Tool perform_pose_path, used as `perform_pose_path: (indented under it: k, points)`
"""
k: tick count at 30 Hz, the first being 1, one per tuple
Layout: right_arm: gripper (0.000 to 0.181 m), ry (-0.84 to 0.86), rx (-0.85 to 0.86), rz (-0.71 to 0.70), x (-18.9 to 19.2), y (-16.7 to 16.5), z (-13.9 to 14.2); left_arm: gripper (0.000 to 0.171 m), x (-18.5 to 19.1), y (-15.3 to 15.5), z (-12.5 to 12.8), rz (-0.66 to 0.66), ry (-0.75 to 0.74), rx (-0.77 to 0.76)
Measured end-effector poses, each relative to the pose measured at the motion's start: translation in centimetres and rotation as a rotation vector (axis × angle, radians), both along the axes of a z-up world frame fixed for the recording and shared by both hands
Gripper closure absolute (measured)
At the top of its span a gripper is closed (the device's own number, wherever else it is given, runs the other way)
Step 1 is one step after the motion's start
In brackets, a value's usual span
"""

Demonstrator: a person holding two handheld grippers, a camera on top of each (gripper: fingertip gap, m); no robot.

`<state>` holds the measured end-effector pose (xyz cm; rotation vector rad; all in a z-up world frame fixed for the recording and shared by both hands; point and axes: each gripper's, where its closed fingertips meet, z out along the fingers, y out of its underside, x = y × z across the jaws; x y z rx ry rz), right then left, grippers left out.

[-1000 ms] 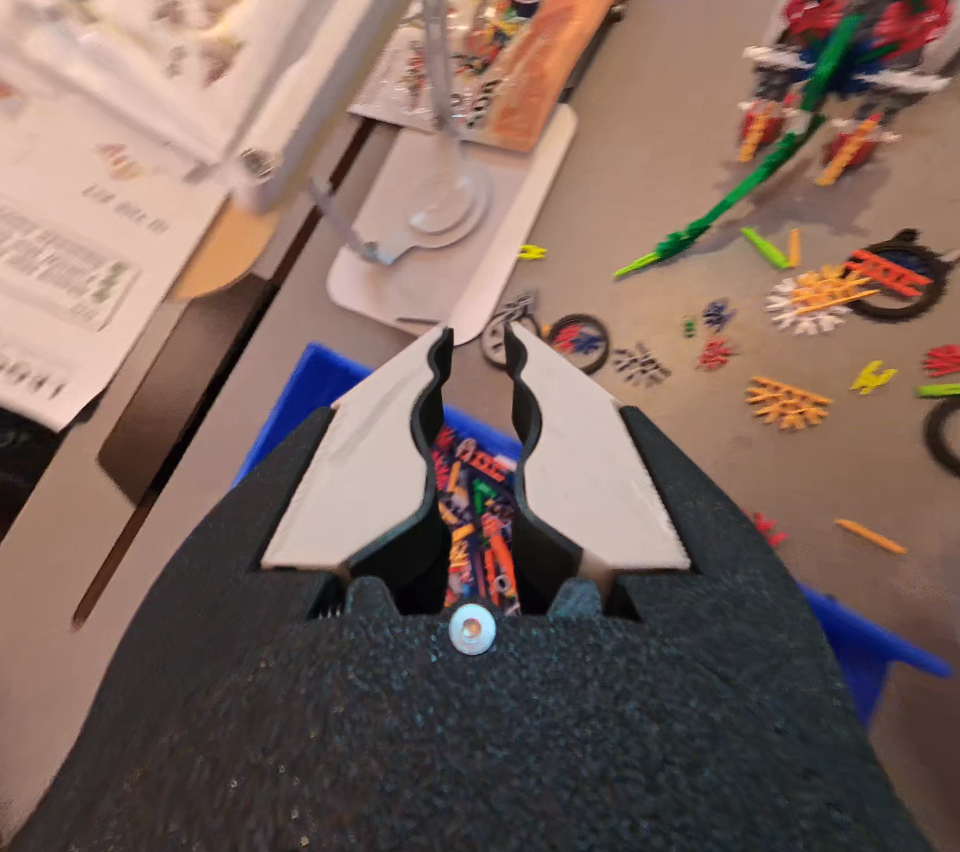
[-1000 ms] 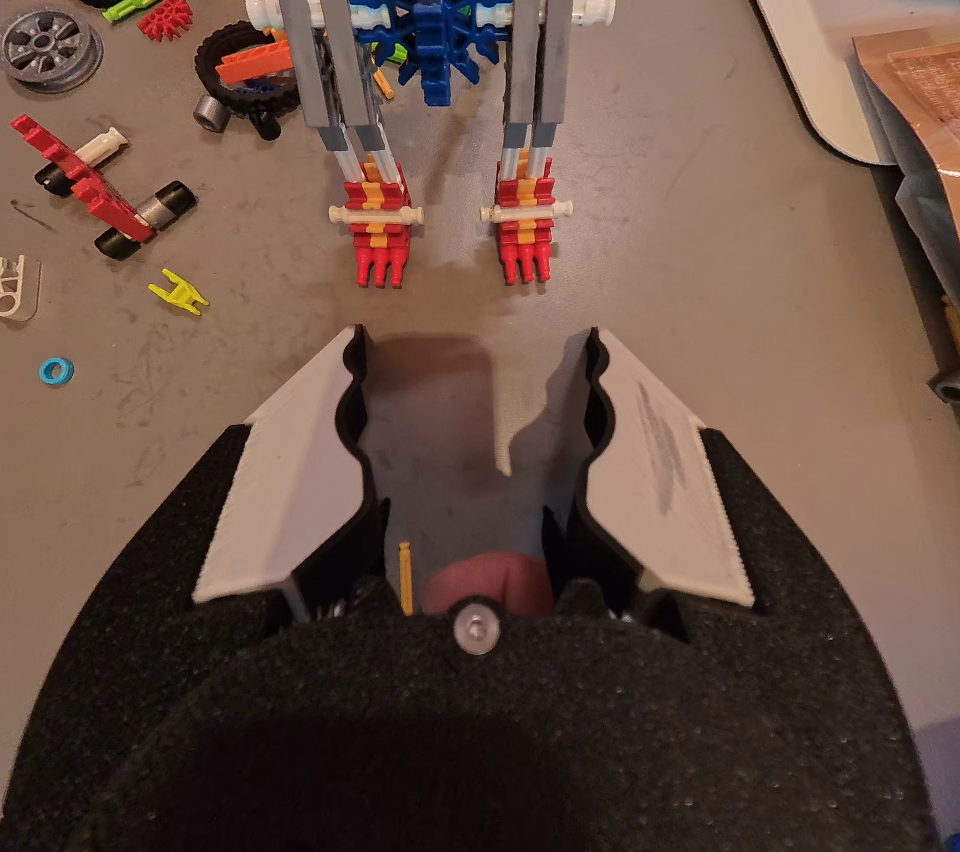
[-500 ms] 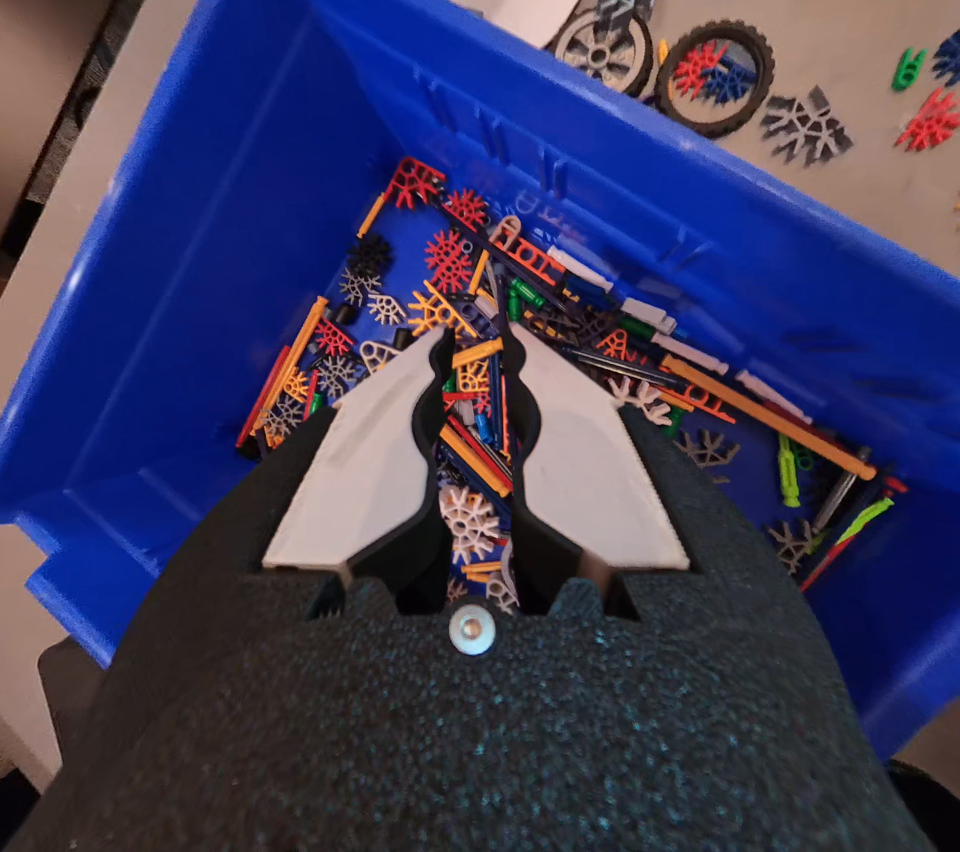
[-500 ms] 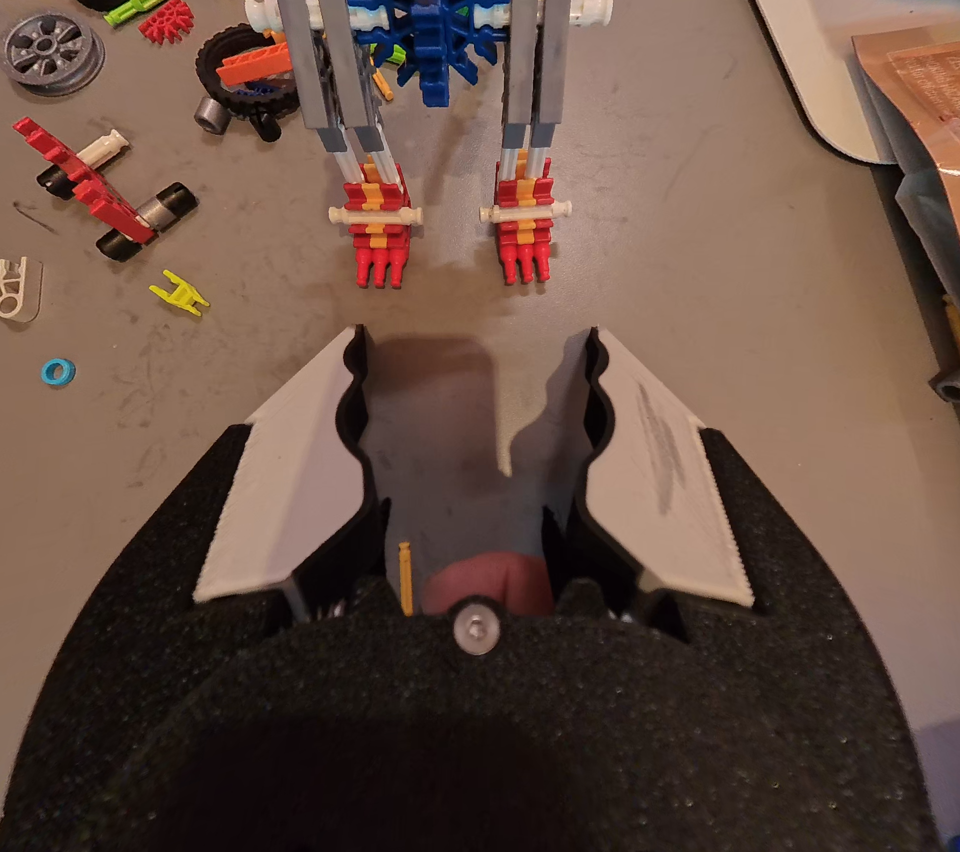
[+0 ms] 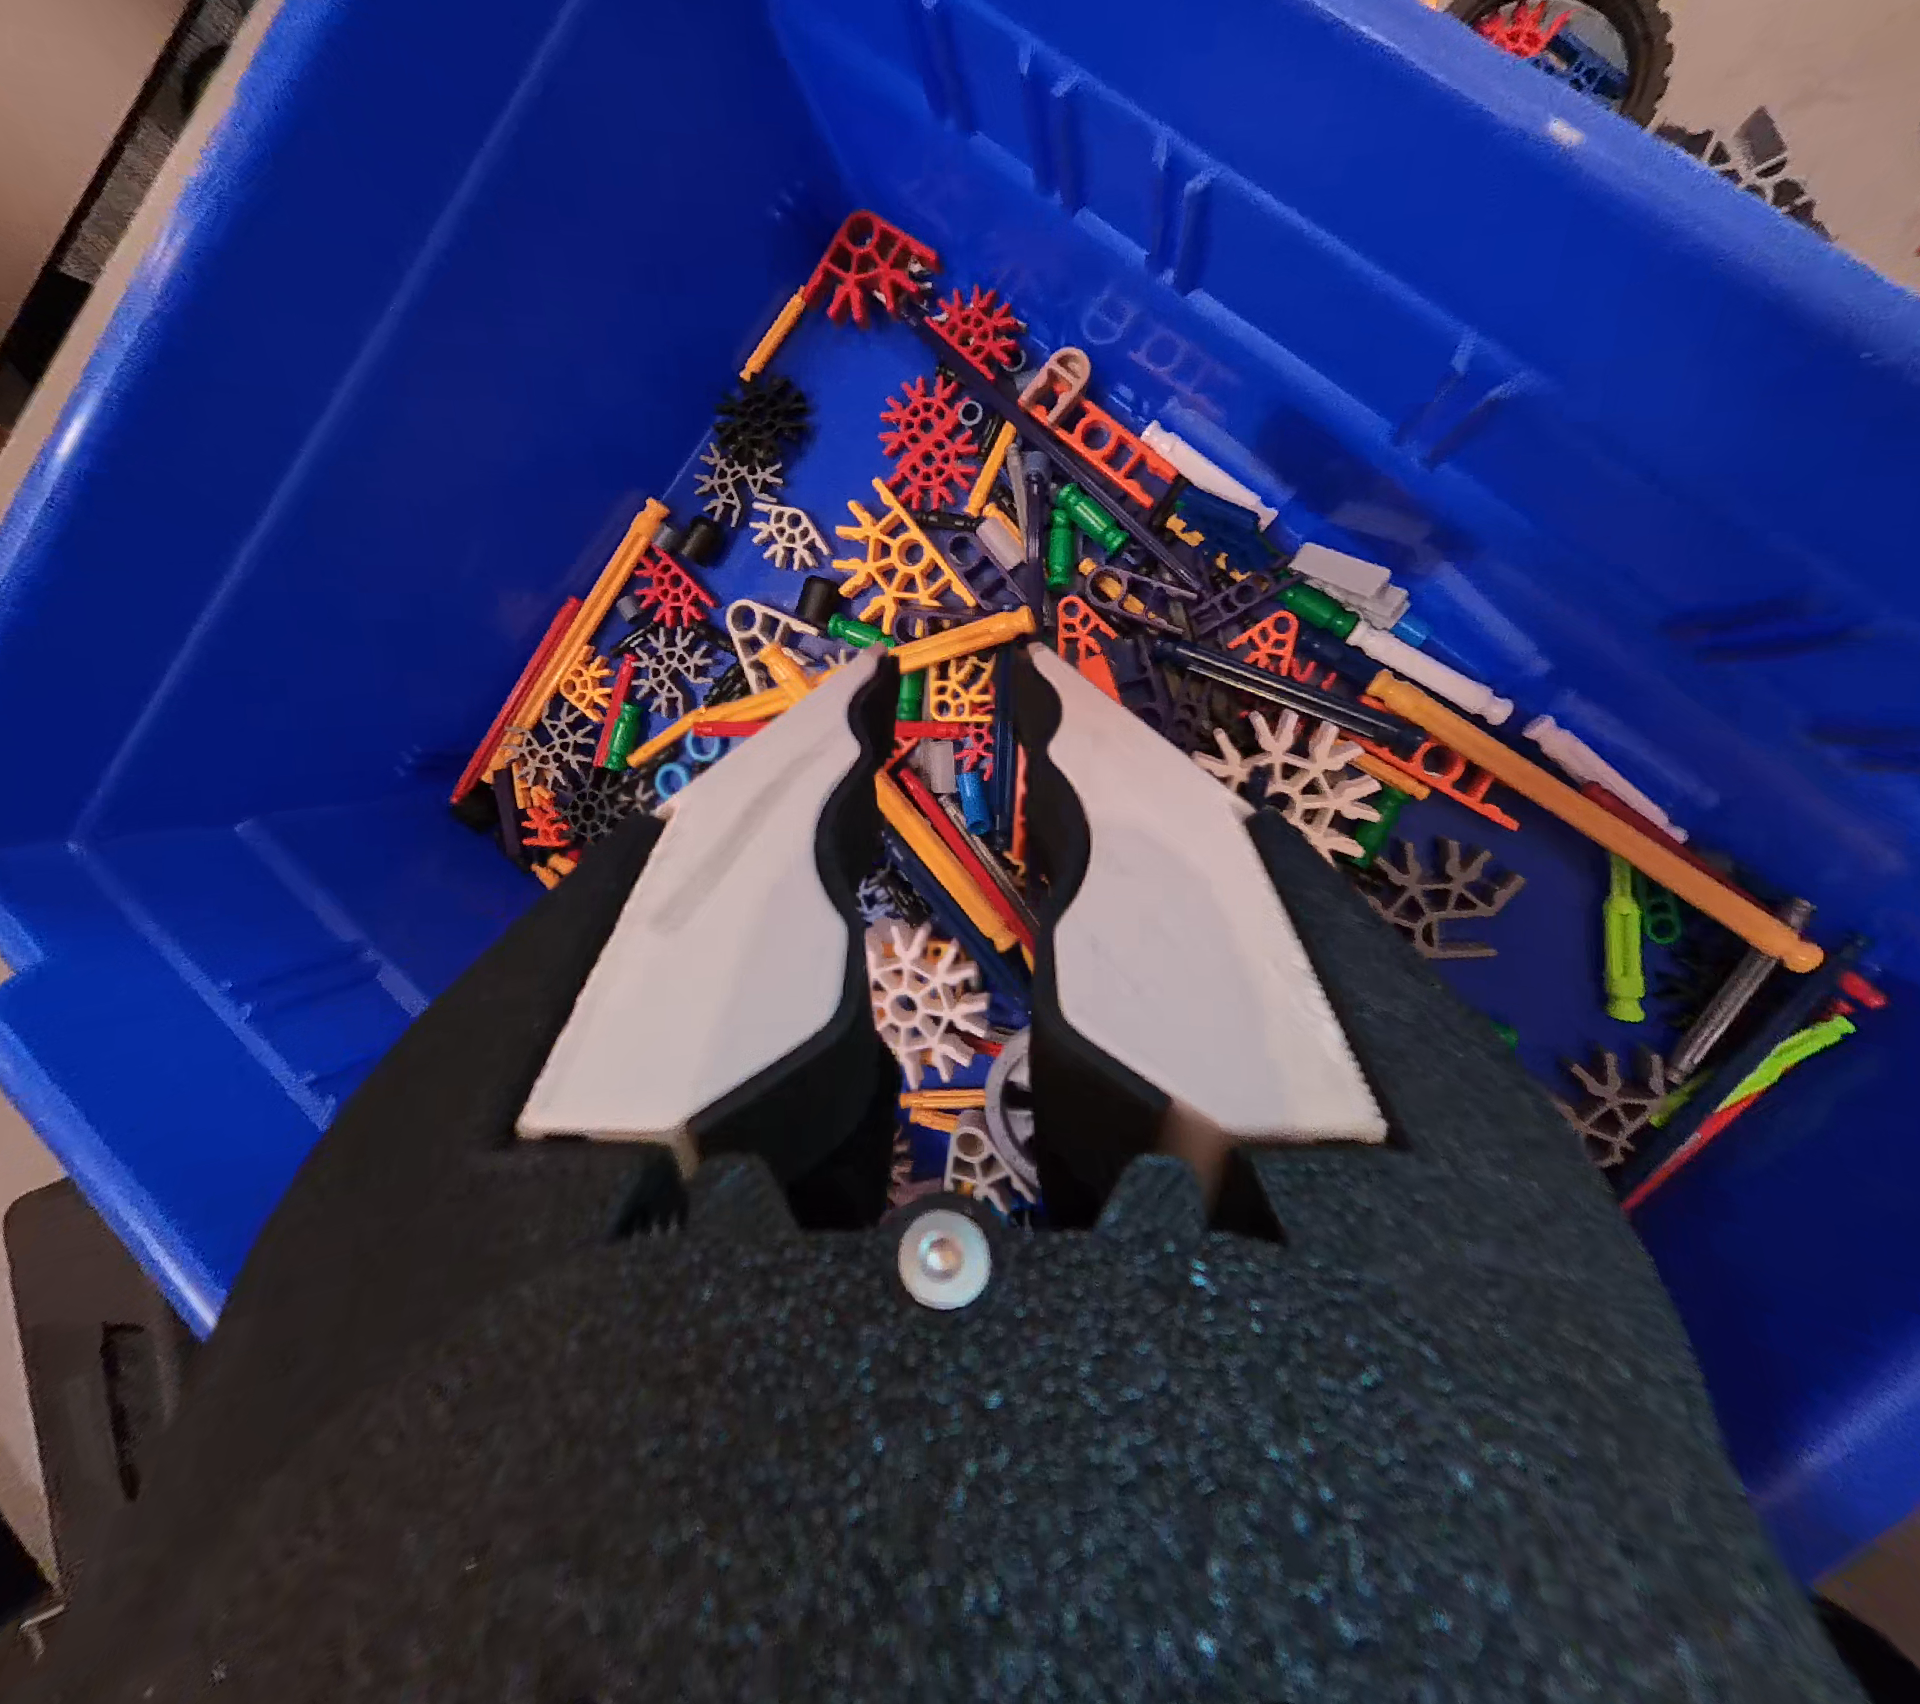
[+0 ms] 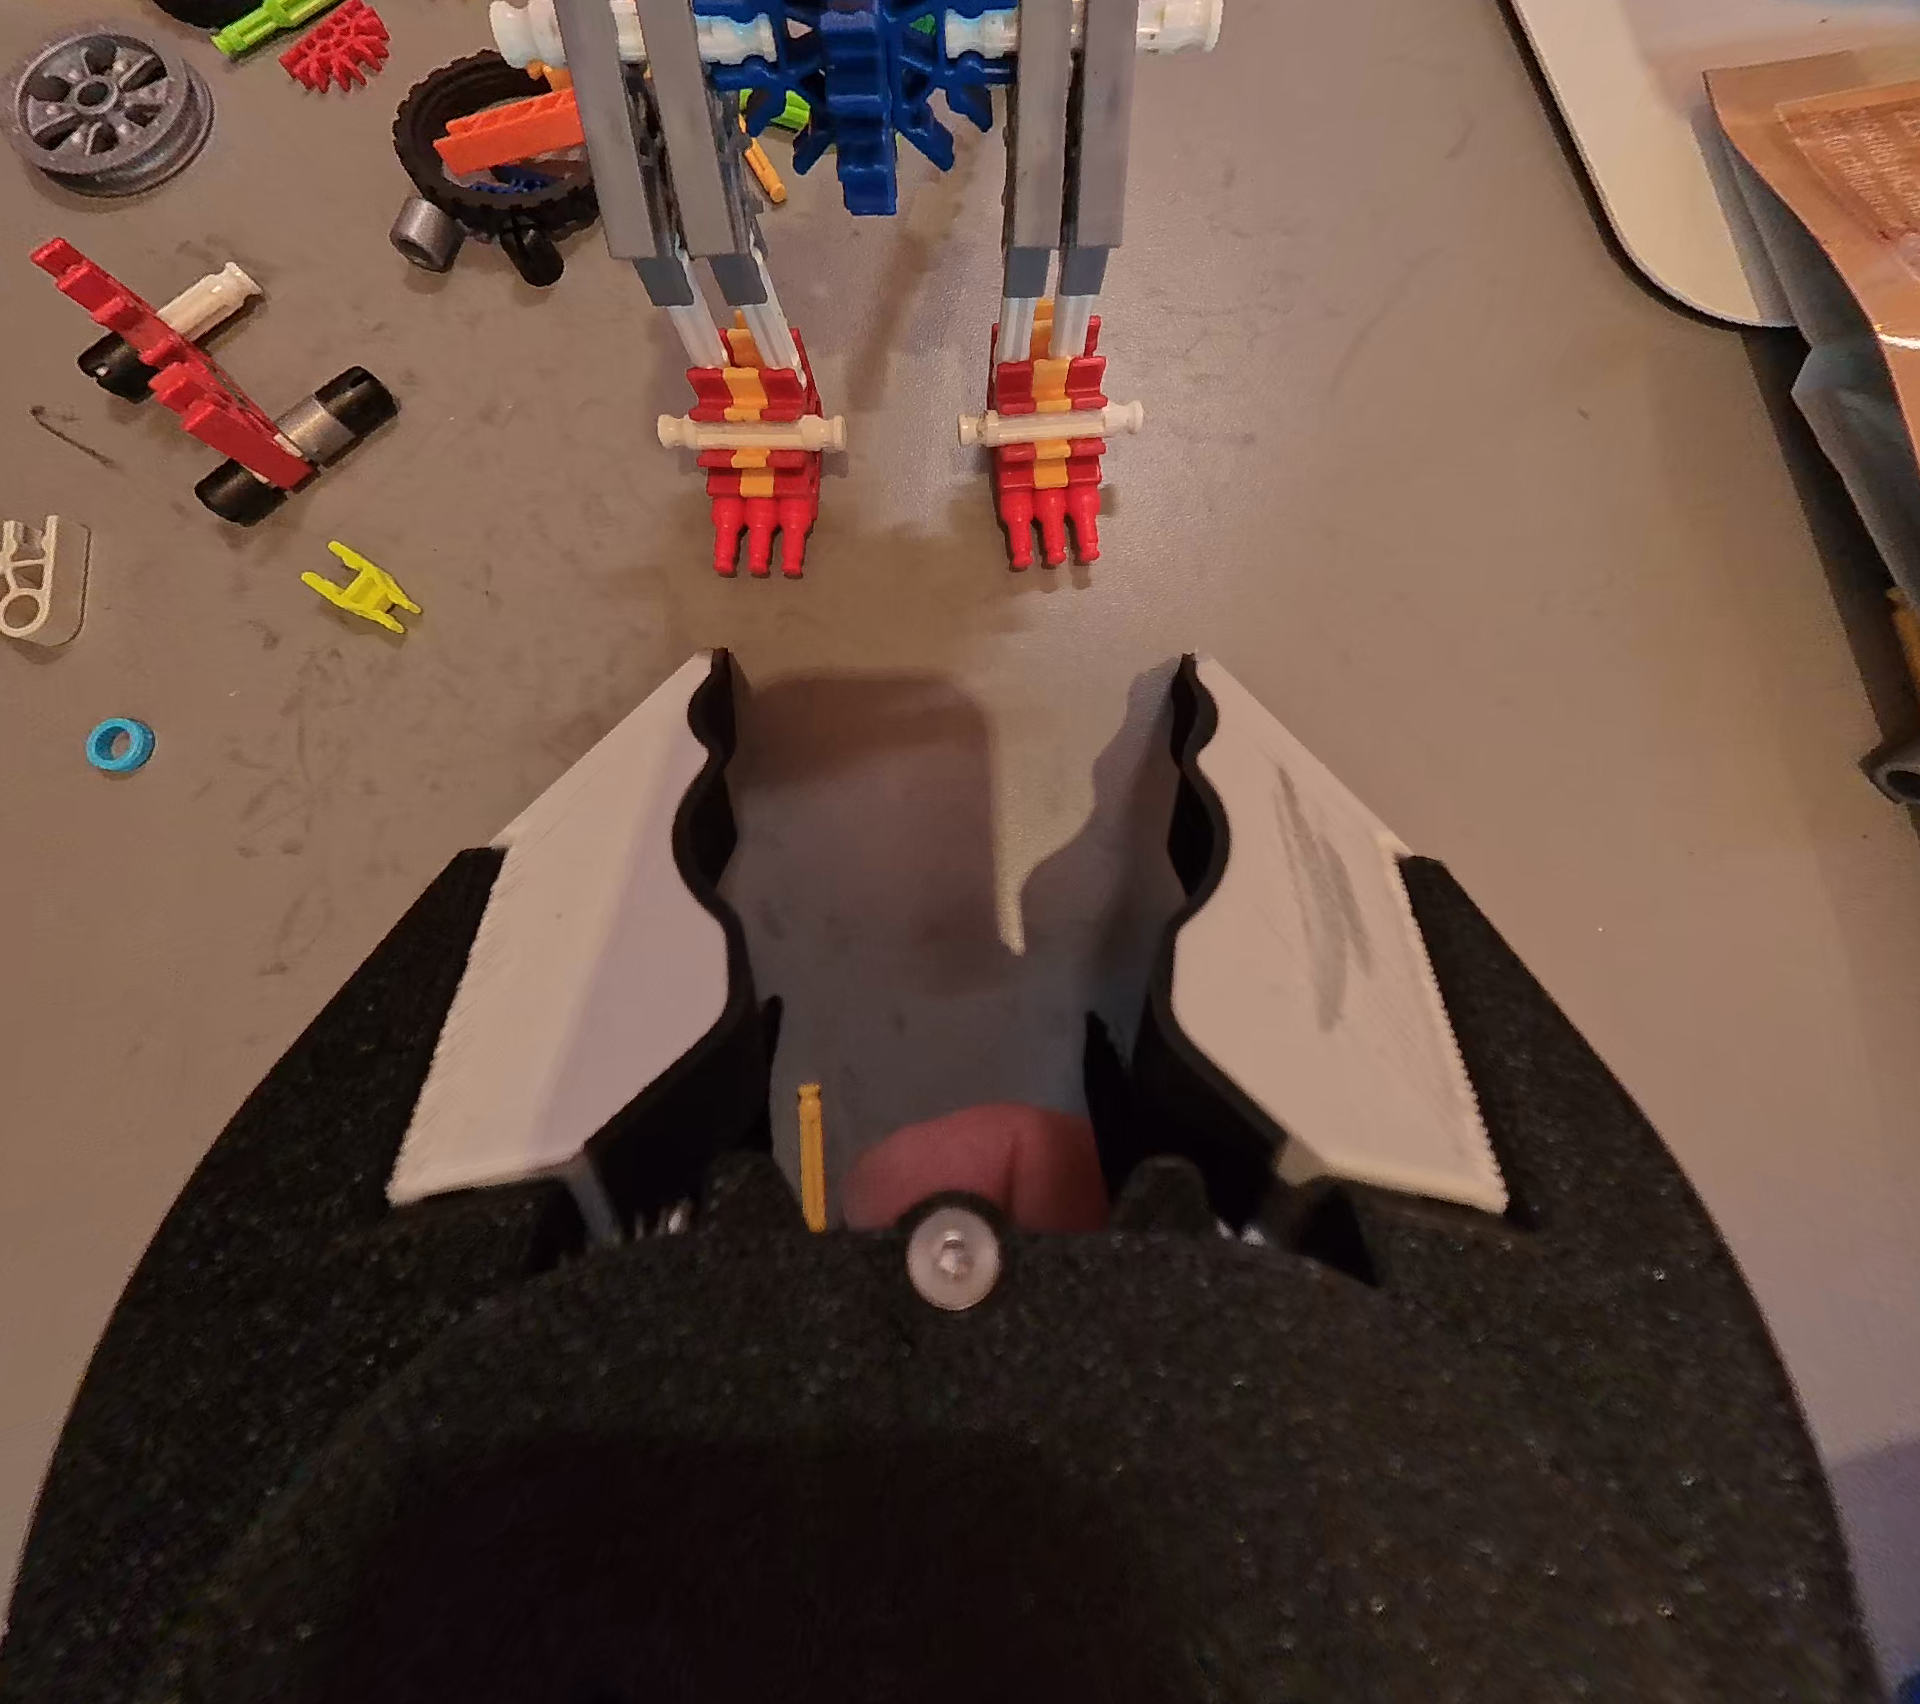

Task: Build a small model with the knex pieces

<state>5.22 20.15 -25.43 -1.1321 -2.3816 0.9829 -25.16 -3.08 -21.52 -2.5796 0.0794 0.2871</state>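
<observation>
L gripper (image 5: 954, 667) over bin (image 5: 436, 324), R gripper (image 6: 954, 667) near model (image 6: 862, 96)

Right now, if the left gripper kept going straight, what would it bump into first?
Probably the pile of loose toy pieces in the blue bin. The left gripper points there, jaws slightly apart; depth is unclear.

My left gripper (image 5: 954, 678) sits inside the blue bin (image 5: 436, 220); its walls hem every side, loose pieces (image 5: 1091, 594) carpet the floor. Bare table (image 6: 1403, 615) lies before my right gripper (image 6: 954, 678); the toy model (image 6: 862, 96) blocks farther on.
</observation>
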Motion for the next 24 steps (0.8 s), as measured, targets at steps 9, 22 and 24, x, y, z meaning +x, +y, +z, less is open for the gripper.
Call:
perform_pose_path:
  k: [9,22,24]
  points:
    - [0.097,0.001,0.003,0.000,0.0,0.0,0.0,0.148,2.3,-0.3,1.2,-0.026,-0.020,0.111]
    - [0.097,-0.001,-0.001,0.000,0.0,0.0,0.0,0.155,3.3,0.1,-0.3,-0.049,-0.059,0.073]
    - [0.097,0.000,0.001,0.000,0.0,0.0,0.0,0.156,3.8,0.3,-0.6,-0.058,-0.082,0.067]
